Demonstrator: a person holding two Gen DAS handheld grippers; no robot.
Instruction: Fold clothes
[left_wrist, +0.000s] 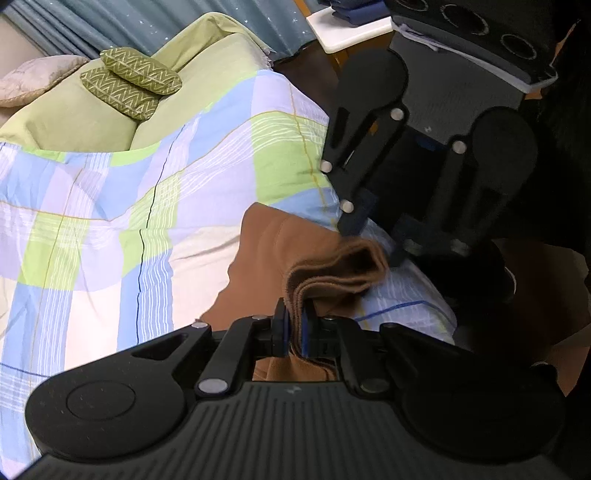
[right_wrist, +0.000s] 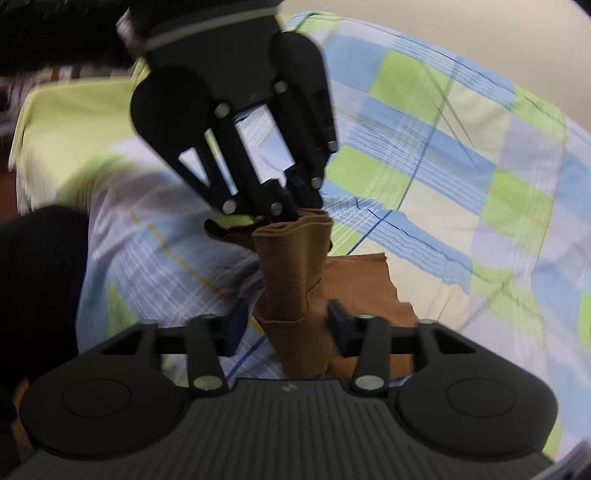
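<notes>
A brown garment (left_wrist: 266, 258) lies partly on the checked bed cover (left_wrist: 110, 221), with one folded edge lifted off it. At the bottom of the left wrist view my left gripper (left_wrist: 294, 332) is shut on that bunched edge. The right gripper (left_wrist: 376, 240) comes in from the upper right, its tips at the far end of the fold. In the right wrist view the brown garment (right_wrist: 295, 280) hangs as a narrow strip between the two grippers. The right gripper (right_wrist: 286, 328) has its jaws apart, with the strip between them and a small gap at the left pad. The left gripper (right_wrist: 291, 206) pinches the strip's top.
Green pillows and two zigzag cushions (left_wrist: 129, 85) lie at the head of the bed. A white table (left_wrist: 351, 33) with folded blue clothes stands beyond the bed's edge, by a blue curtain. A person's dark clothing (right_wrist: 40, 280) is at the left of the right wrist view.
</notes>
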